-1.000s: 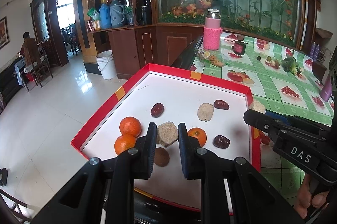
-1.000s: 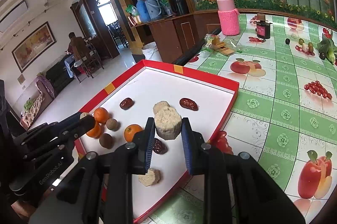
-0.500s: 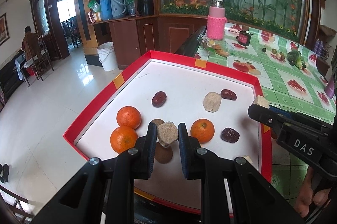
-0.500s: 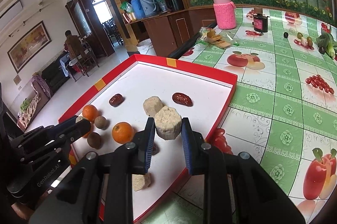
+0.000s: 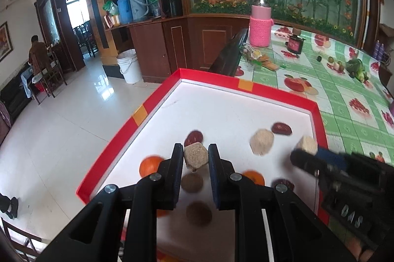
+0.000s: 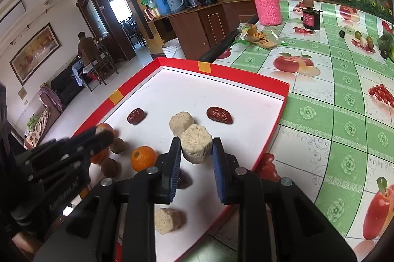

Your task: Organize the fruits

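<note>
A worktop (image 6: 332,94) covered in green checked, fruit-printed cloth is shown, with a red-rimmed white tray (image 6: 243,75) resting at its left edge. The left claw (image 5: 195,158) is seen clamped on a brownish cake block (image 5: 195,156), held above the tray's near left part. The right claw (image 6: 196,147) is clamped on a pale cake block (image 6: 196,142) over the tray's near right part. On the tray floor are scattered two further pale blocks (image 6: 181,123), (image 6: 170,220), an orange (image 6: 143,158) near centre, two dark red dates (image 6: 219,115), (image 6: 135,116) farther back, and small brown fruits (image 6: 110,167) at left.
</note>
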Tool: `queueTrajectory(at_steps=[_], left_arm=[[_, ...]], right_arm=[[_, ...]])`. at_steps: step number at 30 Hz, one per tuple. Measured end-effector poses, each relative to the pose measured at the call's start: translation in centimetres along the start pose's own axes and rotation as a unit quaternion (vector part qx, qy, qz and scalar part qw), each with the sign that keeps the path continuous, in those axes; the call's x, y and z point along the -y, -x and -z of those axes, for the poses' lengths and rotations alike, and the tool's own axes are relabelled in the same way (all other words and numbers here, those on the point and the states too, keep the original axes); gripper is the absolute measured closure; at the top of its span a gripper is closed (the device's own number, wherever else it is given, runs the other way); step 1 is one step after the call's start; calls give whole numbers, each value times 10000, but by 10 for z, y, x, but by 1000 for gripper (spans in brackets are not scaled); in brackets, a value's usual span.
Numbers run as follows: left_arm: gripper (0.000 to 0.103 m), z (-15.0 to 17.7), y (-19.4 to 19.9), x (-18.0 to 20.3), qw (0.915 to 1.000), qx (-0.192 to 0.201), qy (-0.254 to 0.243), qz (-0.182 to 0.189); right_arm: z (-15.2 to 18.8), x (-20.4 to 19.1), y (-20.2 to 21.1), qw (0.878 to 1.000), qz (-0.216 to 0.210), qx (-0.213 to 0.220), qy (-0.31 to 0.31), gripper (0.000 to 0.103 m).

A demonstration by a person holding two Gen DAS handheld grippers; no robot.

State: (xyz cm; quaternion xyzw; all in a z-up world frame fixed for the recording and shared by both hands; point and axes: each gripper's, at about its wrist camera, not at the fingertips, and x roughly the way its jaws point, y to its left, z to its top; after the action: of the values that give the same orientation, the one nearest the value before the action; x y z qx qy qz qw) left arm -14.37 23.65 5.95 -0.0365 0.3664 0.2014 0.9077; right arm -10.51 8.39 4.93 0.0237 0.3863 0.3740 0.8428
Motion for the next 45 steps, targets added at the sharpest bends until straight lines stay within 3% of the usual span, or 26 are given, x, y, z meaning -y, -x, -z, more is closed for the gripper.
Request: queueTrajectory(at_steps=[8, 18, 23, 28, 32, 34, 38, 44, 45], left_arm=[[84, -16, -42, 10, 9967, -796, -31, 163], [79, -12, -54, 12, 9939, -1095, -100, 73], [60, -9, -43, 10, 9958, -905, -90, -76], [44, -6, -19, 4, 9985, -520, 15, -141], [35, -5, 9, -1, 9996, -77, 95, -239], [25, -4, 25, -1, 9994, 205, 78, -279], [20, -3, 56, 2, 9964, 707, -66, -453], [10, -1, 78, -1, 9938, 961, -68, -550], [4, 0, 81, -2, 9928, 1016, -45, -639]], right_arm=[[-3, 3, -13, 9996, 30, -226, -171, 76], [-8, 6, -22, 9984, 161, -502, -180, 75], [-7, 4, -22, 9979, 238, -598, -68, 74], [-6, 3, -10, 9987, 175, -488, -28, 50], [-2, 1, 7, 9993, 242, -287, 93, 46], [0, 2, 18, 9997, 150, -148, 81, 46], [1, -2, 40, 9989, 266, 241, 314, 40], [1, -12, 70, 9929, 584, 784, 671, 25], [1, -13, 72, 9922, 608, 828, 706, 24]])
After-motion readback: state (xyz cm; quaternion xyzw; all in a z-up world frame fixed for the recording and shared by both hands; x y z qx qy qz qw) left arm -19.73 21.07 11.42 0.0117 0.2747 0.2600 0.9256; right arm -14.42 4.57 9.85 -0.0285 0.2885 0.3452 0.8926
